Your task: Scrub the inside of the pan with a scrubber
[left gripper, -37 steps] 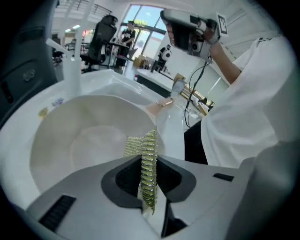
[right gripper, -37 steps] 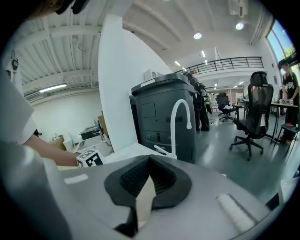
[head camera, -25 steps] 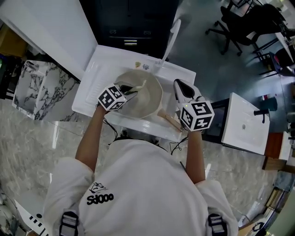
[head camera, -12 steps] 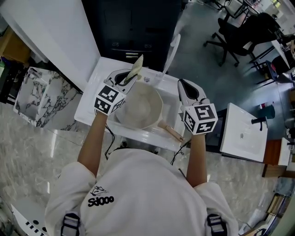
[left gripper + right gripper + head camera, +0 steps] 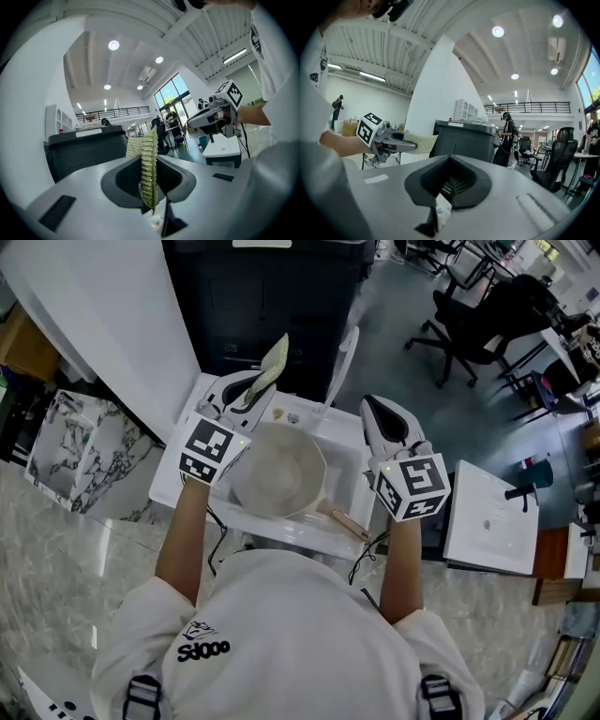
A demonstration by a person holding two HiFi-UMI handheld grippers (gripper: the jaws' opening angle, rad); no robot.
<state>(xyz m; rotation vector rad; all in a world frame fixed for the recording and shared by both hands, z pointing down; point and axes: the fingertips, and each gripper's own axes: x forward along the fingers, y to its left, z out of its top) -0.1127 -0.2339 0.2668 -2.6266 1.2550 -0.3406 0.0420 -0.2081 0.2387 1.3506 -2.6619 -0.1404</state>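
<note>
Just one pan (image 5: 278,470), one scrubber (image 5: 273,362).

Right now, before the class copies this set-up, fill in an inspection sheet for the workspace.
Surface: white sink, holding the pan.
Job's things: pan, nothing seen inside, wooden handle towards the person; scrubber held above the sink's back edge, clear of the pan.
Clutter: small bits by the tap, too small to tell.
Grippers: left claw shut on the scrubber; right claw shut, empty, right of the pan.
Cables: black leads below the sink's front.
Surroundings: black cabinet behind; office chair to the right.
</note>
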